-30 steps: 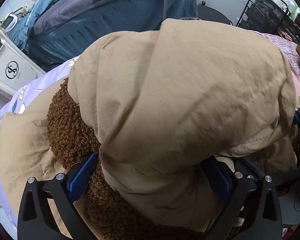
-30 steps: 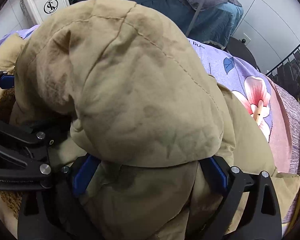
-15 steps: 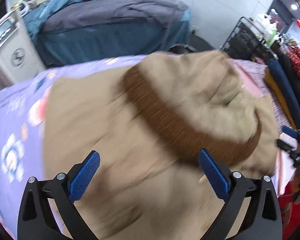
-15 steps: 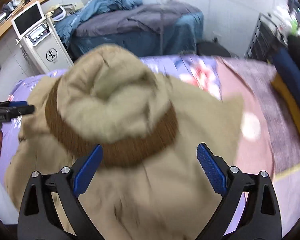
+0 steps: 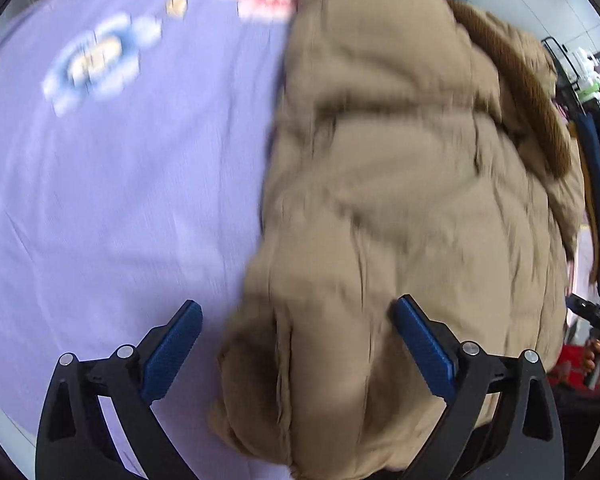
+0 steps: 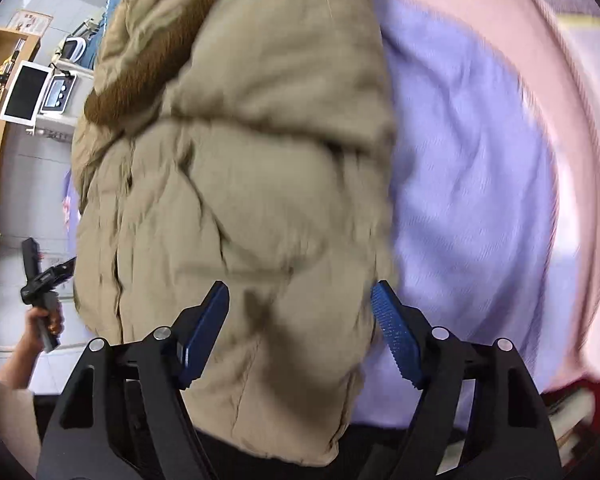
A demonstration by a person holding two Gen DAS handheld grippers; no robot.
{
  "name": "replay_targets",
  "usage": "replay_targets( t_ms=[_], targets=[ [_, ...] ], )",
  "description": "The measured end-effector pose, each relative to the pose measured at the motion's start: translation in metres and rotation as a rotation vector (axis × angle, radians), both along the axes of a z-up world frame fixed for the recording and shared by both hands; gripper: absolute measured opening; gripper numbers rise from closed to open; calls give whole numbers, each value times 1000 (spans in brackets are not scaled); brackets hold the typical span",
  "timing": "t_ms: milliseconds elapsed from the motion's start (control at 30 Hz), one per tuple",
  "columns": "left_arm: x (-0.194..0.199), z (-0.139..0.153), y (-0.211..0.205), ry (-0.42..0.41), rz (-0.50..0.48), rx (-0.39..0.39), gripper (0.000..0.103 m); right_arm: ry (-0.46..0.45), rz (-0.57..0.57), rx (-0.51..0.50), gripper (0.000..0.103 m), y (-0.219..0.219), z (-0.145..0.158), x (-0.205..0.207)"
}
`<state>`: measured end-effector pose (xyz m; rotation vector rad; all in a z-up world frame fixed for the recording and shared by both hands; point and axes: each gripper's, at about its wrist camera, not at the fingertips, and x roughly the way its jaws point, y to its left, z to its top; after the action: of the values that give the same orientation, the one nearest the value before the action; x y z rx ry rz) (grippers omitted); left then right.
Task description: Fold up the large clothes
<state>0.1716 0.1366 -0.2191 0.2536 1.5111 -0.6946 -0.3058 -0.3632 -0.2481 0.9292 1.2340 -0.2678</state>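
Tan coat [image 5: 400, 200] on floral bedsheet [image 5: 120, 160] | left gripper [image 5: 296, 344] and right gripper [image 6: 300, 320] fingers spread, straddling coat's near edge, gripping nothing | risk: bulky padding slips, fold springs apart.

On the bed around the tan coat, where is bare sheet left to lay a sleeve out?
Bare lilac floral bedsheet lies left of the tan padded coat, out to the bed's edge. Right of the coat, lilac sheet runs to a pink blanket. The middle is crowded: the coat's bulk and brown fleece-trimmed hood.
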Motion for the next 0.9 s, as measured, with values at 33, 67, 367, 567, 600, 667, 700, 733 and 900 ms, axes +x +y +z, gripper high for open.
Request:
replay_targets(
  t_ms=[33,67,367,567,600,667,700,733,900],
  targets=[
    [-4,-4,4,11,3,-2,94,10,5,-3,75,4,-3,-5],
    [-7,-7,8,23,11,-6,94,18,-4,9,75,7,-7,-10],
    [-40,-25,31,98,-46,-21,96,7,-48,196,75,33,-33,-34],
    [-42,-33,29,89,-40,-10,93,4,-80,173,68,42,-36,-37],
    [-42,-32,25,89,-50,-8,87,-8,-74,197,55,43,-35,-38],
    [-44,-27,20,110,-59,-31,71,-28,-75,243,41,46,-31,-39],
    [-45,-25,19,121,-55,-45,64,-37,-74,257,36,48,-29,-40],
    [-47,-23,17,123,-52,-50,62,-43,-75,269,34,49,-27,-40],
    [-58,-24,12,123,-25,-56,56,-35,-53,269,33,60,-26,-34]
  ],
)
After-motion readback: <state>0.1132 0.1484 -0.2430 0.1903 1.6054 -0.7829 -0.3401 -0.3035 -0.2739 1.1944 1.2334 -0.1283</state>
